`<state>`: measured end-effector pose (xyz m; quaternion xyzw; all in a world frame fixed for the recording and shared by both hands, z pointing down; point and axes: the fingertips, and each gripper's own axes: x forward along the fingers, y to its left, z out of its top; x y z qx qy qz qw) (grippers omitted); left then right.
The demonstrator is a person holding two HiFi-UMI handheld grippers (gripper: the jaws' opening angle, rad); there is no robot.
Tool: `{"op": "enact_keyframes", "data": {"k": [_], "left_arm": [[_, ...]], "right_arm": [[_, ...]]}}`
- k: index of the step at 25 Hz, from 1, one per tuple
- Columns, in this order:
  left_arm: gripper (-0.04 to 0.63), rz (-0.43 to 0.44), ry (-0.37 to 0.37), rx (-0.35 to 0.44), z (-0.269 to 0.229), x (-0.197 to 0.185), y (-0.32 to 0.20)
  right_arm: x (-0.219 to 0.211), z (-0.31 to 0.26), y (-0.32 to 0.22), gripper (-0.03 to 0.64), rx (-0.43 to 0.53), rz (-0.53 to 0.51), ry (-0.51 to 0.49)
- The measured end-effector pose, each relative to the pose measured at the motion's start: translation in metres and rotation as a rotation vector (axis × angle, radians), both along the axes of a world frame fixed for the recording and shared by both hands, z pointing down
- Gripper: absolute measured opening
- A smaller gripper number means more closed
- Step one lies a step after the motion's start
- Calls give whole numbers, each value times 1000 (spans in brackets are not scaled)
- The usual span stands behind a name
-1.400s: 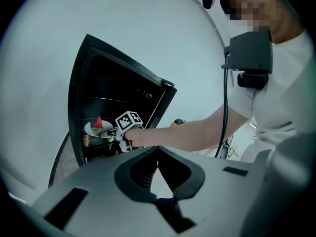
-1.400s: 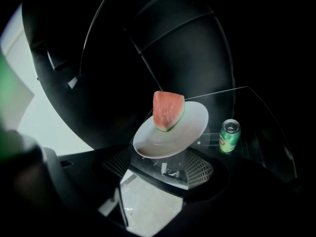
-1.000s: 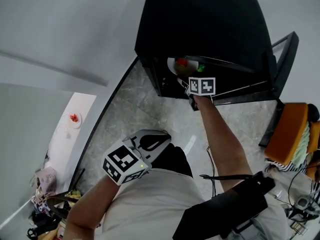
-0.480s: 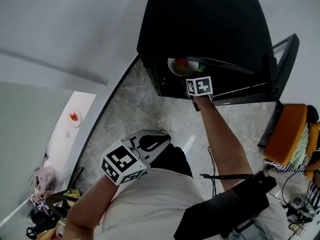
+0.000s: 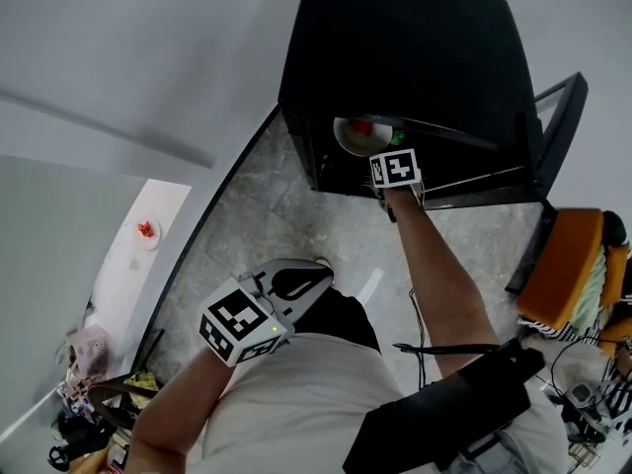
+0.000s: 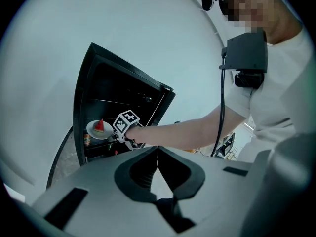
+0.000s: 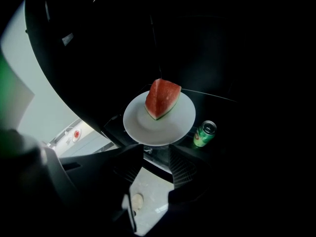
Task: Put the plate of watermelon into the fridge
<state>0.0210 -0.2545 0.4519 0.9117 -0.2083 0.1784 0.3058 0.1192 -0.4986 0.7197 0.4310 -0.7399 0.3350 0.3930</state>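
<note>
A white plate (image 7: 158, 122) carrying a red watermelon wedge (image 7: 160, 98) rests on a shelf inside the black fridge (image 5: 415, 57). It also shows in the head view as the plate (image 5: 352, 136) and in the left gripper view as the plate (image 6: 98, 130). My right gripper (image 7: 155, 152) reaches into the fridge. Its jaws have just been closing, stand apart with nothing between them, and the plate's near rim lies just beyond their tips. Low by my waist, my left gripper (image 5: 314, 276) is shut and empty, seen up close as the left gripper (image 6: 158, 151).
A green can (image 7: 204, 134) stands on the shelf right of the plate, and a red can (image 6: 87, 139) lower down. The fridge door (image 5: 558, 117) hangs open at the right. An orange chair (image 5: 568, 260) stands nearby. A white counter (image 5: 148, 265) at left holds another watermelon plate (image 5: 146, 233).
The right gripper's marker cube has tilted and sits slightly nearer the plate in the fridge. The left gripper has stayed where it was.
</note>
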Motion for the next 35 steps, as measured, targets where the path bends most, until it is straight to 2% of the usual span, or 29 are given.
{"op": "enact_keyframes", "data": {"k": [6,10,16,20,35], "left_arm": [[12,-15,7,1,-5,-6,4],[12,-17,10,13,-12,-12,16],[12,-27,34,40,-24,-27,51],[12,-39,59,75,-37,-46,88],[12,-109,84,108,-55,-149,274]], "right_arm": [[3,-11,5,164,10,3,4],[4,-21,28,155,7,17,-10],[-1,-49,85,78,19,14,-58],[-14,-82,137,37,65,-12,-63],[-92,-167,404,21,109,-76,-175]]}}
